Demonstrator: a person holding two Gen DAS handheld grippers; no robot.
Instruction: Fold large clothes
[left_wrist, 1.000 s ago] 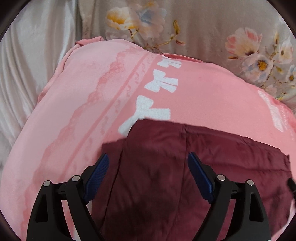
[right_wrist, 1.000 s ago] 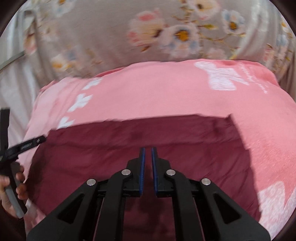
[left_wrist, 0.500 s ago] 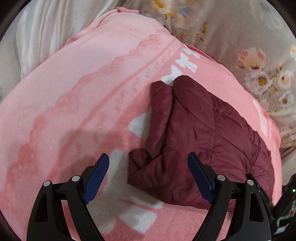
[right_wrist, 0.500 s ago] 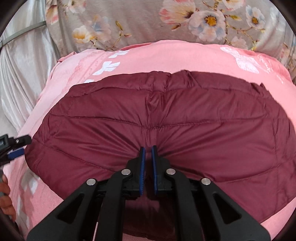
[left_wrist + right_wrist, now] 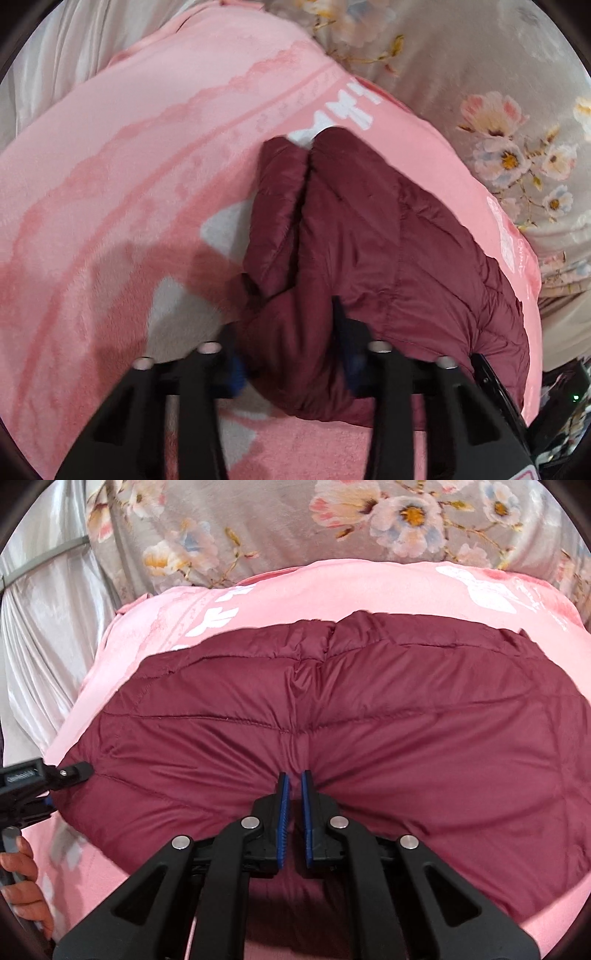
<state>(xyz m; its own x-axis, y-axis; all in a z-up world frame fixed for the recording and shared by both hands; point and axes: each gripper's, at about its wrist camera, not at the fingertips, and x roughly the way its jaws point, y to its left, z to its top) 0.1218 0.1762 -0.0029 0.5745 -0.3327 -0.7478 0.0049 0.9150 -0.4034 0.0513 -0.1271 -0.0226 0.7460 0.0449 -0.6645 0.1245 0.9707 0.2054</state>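
Moved since prior frame: left gripper [image 5: 291, 354], jaws closing around near-left corner of maroon quilted puffer jacket [image 5: 332, 716] on pink fleece blanket [image 5: 110, 166]; right gripper [image 5: 294, 812] pinching near hem; soft, light, slippery—grip corners.

Your left gripper's [image 5: 291, 354] fingers [image 5: 236, 369] are motion-blurred as they close around the maroon jacket [image 5: 369, 240], whose puffed corner hides their tips. Your left hand [image 5: 22, 886] is cut off by the right view's edge.
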